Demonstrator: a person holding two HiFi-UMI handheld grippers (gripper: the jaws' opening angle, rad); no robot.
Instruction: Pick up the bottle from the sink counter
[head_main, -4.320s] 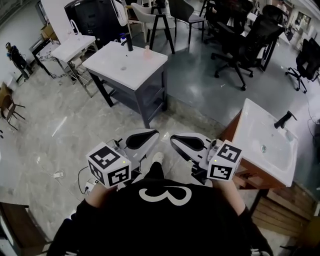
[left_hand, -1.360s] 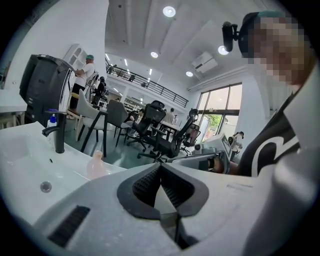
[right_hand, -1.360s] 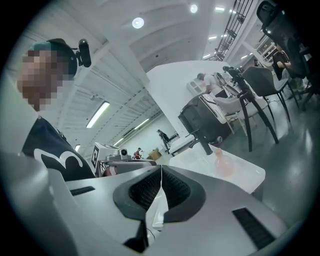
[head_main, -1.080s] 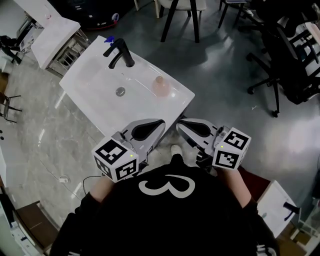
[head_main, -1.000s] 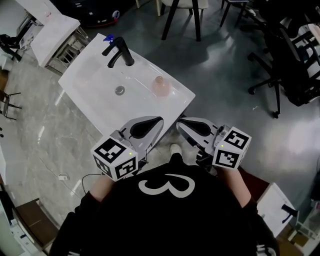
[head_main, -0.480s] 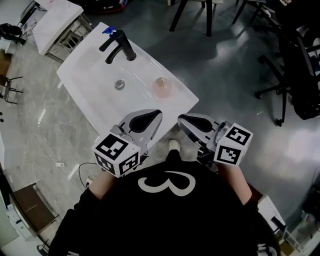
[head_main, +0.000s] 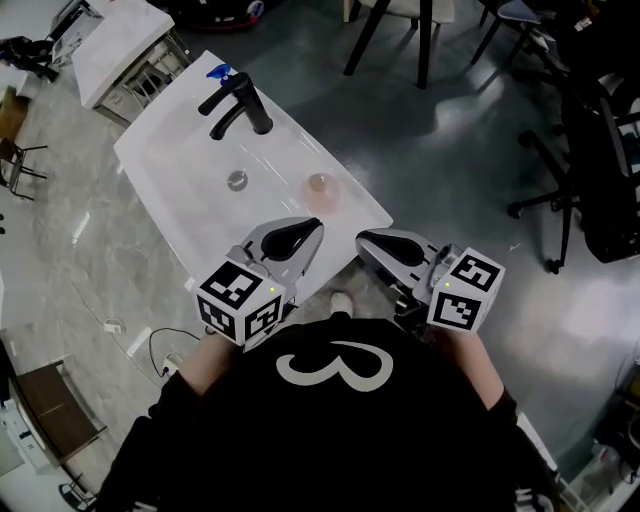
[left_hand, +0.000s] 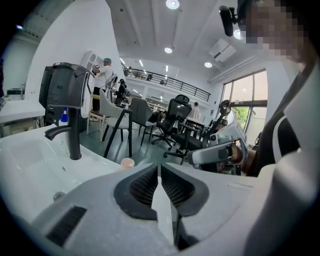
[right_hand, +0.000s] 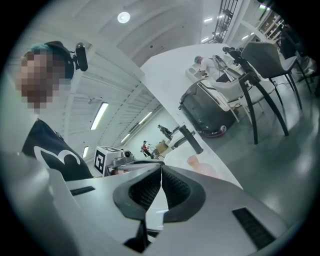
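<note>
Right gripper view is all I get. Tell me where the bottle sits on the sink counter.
Observer: In the head view the bottle stands on the counter to the right of the drain, close to the counter's near right edge.
Operator: Report the left gripper's jaws.
Observer: In the left gripper view the left gripper is shut, with nothing between the jaws.
Operator: Say which gripper is closer to the bottle.
Observer: In the head view the left gripper's tip lies just short of the bottle, not touching it. The right gripper is further off to the right.
</note>
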